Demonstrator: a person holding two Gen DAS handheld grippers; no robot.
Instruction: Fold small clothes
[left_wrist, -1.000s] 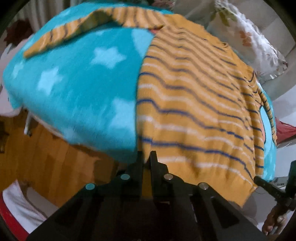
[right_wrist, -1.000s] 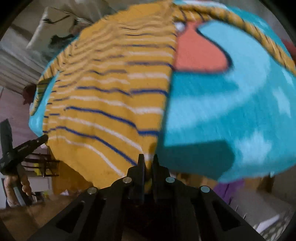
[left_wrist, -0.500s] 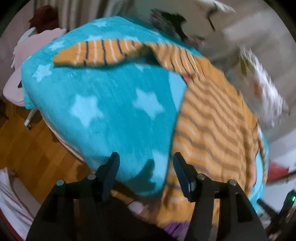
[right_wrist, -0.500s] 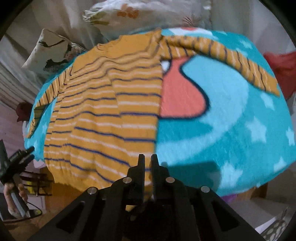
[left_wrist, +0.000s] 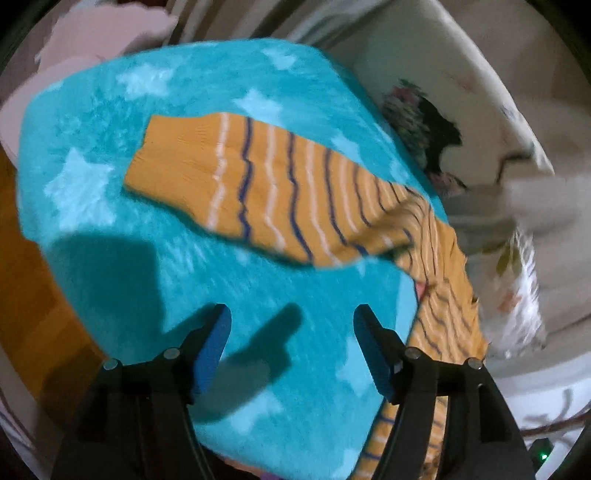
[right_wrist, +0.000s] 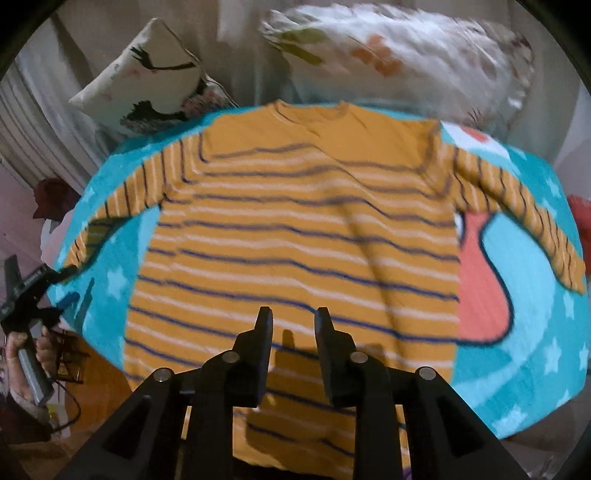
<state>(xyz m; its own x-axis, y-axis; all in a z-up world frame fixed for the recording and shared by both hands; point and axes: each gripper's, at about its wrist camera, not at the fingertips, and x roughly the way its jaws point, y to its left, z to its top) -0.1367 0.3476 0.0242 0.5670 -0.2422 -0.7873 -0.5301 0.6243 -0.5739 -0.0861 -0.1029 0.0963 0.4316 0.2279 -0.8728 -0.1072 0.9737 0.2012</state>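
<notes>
An orange sweater (right_wrist: 306, 236) with blue and white stripes lies flat, front up, on a teal star blanket (right_wrist: 524, 332), sleeves spread to both sides. In the left wrist view one sleeve (left_wrist: 258, 188) stretches across the blanket (left_wrist: 155, 229) above my left gripper (left_wrist: 291, 325). Its jaws are opening, wide apart over bare blanket, with nothing between them. My right gripper (right_wrist: 293, 321) hovers over the sweater's lower hem; its jaws are opening and no cloth is pinched. The left gripper (right_wrist: 55, 284) also shows at the left edge of the right wrist view, held by a hand.
Printed white cushions (right_wrist: 155, 81) and a floral pillow (right_wrist: 399, 48) lie behind the blanket. A pink cloth (left_wrist: 103, 40) lies beyond its far corner. Wooden floor (left_wrist: 33, 295) shows past the blanket's left edge. A red item (right_wrist: 580, 221) sits at the right.
Both grippers were shut on the sweater's hem a second ago and have let go. The left one swung out over the sleeve side; the right one rose and now sees the whole sweater.
</notes>
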